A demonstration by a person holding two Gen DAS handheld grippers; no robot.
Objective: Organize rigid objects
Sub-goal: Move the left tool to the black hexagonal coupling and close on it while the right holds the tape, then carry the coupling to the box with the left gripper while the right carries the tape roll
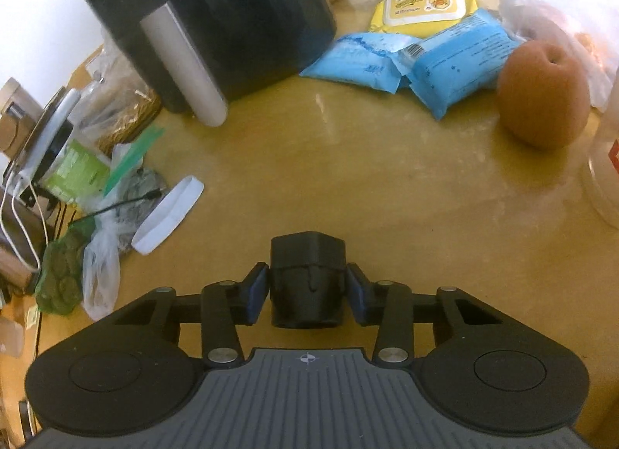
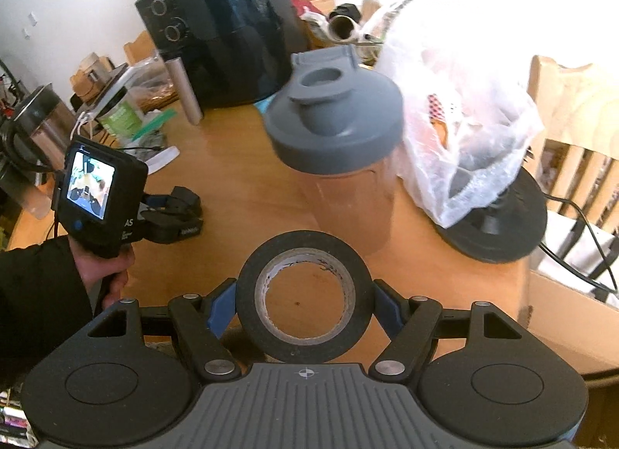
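Air fryer [image 1: 216, 19], wipes pack [image 1: 425, 8] (yellow), blue packets [image 1: 445, 62], plastic bag [image 2: 464, 108].

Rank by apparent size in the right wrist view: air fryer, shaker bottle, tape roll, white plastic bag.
1. white plastic bag and air fryer: look alike, not ranked
2. shaker bottle
3. tape roll

The tape roll sits closest to the camera, so its true size is likely smaller still.

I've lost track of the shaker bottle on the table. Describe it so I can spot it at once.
Start at the big black air fryer at the back of the wooden table. To its right, in front of a white plastic bag, stands the shaker bottle. It alone has a clear body under a wide grey lid with a round spout and flip cap.
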